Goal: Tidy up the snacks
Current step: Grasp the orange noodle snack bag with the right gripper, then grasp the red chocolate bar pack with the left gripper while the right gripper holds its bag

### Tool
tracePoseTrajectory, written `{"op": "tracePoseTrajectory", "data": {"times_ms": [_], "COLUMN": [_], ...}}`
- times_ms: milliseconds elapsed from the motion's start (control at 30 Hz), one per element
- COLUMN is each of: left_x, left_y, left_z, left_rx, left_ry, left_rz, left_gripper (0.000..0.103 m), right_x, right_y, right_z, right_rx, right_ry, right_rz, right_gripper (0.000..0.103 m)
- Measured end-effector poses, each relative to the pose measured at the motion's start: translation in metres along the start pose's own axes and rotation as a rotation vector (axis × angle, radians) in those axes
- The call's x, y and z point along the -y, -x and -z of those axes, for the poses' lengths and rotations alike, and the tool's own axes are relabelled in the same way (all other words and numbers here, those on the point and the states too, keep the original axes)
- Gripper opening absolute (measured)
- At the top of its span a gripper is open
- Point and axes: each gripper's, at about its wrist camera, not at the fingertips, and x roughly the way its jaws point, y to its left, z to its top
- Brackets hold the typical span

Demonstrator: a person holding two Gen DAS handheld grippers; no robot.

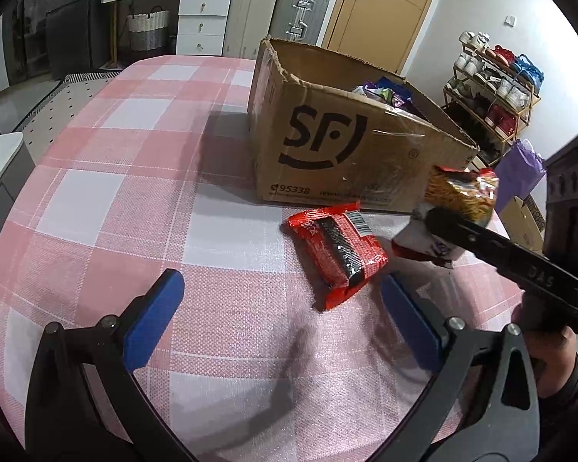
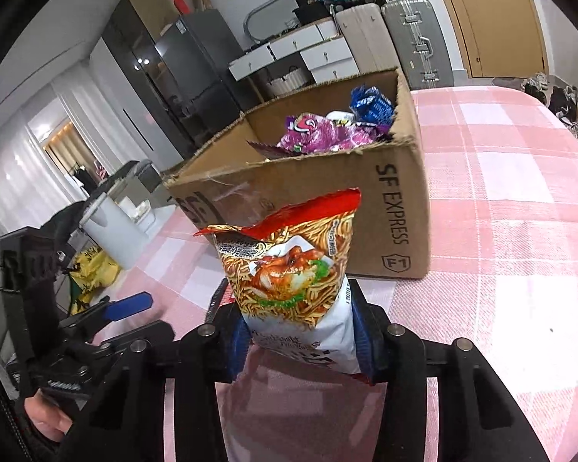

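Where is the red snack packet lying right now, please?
In the left wrist view, the red snack packet lies flat on the checked tablecloth, just before the cardboard box.

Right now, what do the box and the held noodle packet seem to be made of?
Box: brown corrugated cardboard, matte; torn rough edges and printed logo show it. Noodle packet: likely thin plastic film, glossy; it crinkles and reflects light where the right gripper squeezes it.

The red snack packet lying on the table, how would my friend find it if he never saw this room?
Find the big cardboard box on the pink checked tablecloth. In front of its printed side lies the red packet, flat on the cloth. Unlike the noodle bag beside it, which the right gripper holds upright, nothing holds this one, and it has a black stripe.
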Motion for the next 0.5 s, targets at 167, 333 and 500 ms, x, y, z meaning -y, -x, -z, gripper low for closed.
{"op": "tracePoseTrajectory", "data": {"times_ms": [167, 333, 500], "left_x": [0.005, 0.012, 0.017], "left_y": [0.0, -0.005, -0.017], "left_z": [0.001, 0.001, -0.001], "left_rx": [-0.018, -0.041, -0.048], "left_ry": [-0.009, -0.023, -0.043], "left_rz": [-0.006, -0.013, -0.056], "left_gripper": [0.102, 0.102, 0.102], "right_x": [0.0, 0.008, 0.013], "right_y": [0.014, 0.034, 0.049], "right_z": [0.005, 0.011, 0.021], "right_rx": [0.009, 0.037, 0.044], "right_ry": [-0.002, -0.024, -0.037], "right_rz": [0.0, -0.014, -0.007], "right_gripper": [0.045, 0.045, 0.045]}}
